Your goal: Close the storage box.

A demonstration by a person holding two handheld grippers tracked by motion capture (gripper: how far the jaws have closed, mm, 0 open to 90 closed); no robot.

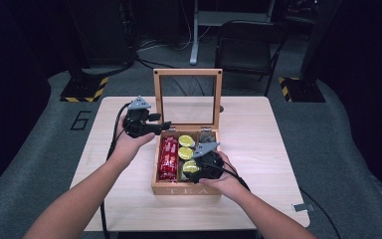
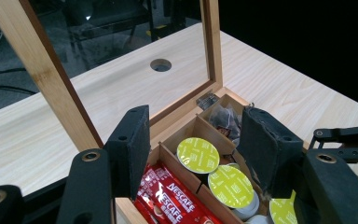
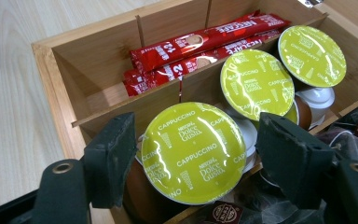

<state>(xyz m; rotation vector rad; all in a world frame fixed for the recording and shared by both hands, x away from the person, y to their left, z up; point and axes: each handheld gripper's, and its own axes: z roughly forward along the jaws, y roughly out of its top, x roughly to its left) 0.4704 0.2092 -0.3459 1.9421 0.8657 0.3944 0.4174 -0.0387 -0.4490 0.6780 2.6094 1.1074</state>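
- Cappuccino capsule point(image 3: 193, 151): near end of the tea box point(image 1: 159, 185) middle compartment, light, foil lid fragile; I'd grip its rigid rim
- Right gripper point(image 3: 196, 158): jaws straddle the capsule, whether pressing I cannot tell
- Left gripper point(image 2: 193, 149): released, holding nothing

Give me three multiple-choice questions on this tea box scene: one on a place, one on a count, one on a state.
1. Where do the red Nescafe sachets lie? A middle compartment B left compartment C on the table
2. How many green-lidded capsules show in the right gripper view? A three B one C five
3. How stands the box lid? A shut B off the box C open, upright

B: they lie left of the capsules in the high view. A: three green lids in a row. C: the glass lid stands up behind the wooden box.
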